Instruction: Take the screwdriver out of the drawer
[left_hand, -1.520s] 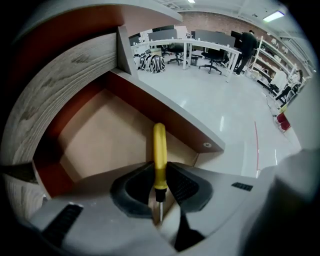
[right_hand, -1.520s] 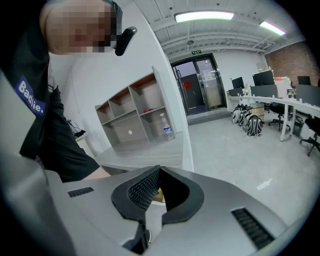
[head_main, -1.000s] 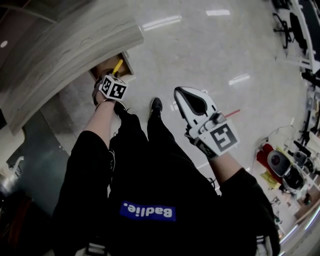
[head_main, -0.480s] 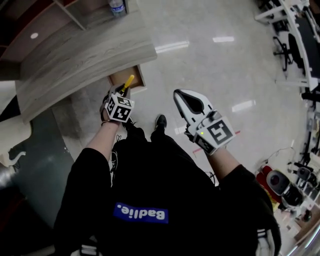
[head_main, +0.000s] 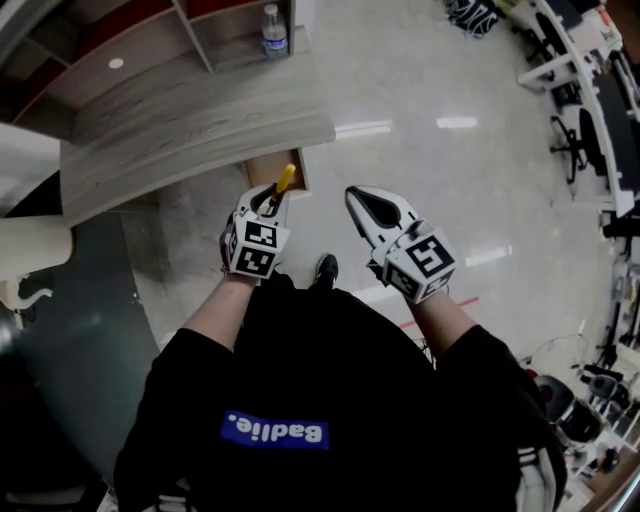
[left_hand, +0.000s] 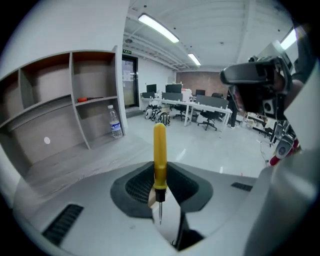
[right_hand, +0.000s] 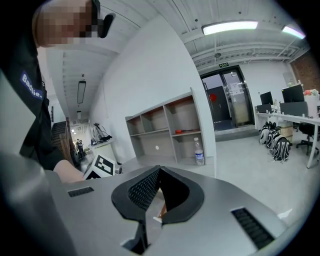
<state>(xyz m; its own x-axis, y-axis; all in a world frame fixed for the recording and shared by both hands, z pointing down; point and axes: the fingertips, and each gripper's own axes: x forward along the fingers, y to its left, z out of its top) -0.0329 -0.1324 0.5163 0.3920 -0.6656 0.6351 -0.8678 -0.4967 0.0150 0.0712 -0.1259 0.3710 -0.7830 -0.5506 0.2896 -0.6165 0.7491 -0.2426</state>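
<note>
A screwdriver (left_hand: 159, 152) with a yellow handle stands upright between the jaws of my left gripper (left_hand: 159, 197), which is shut on its black collar, the thin blade pointing down. From the head view the screwdriver (head_main: 285, 180) sticks out past the left gripper (head_main: 271, 197), held above the open wooden drawer (head_main: 260, 169) under the counter edge. My right gripper (head_main: 353, 194) hovers to the right of it at about the same height. Its jaws (right_hand: 158, 172) are shut with nothing in them.
A light wood counter (head_main: 190, 130) curves across the upper left, with open shelving (head_main: 150, 45) behind it and a water bottle (head_main: 273, 30) on the lowest shelf. Glossy floor (head_main: 440, 190) spreads to the right. Desks and office chairs (left_hand: 200, 107) stand far off.
The left gripper has risen with the screwdriver, up and away from the drawer. The right gripper rose a little. The head view has tilted up, showing the shelves and bottle.
</note>
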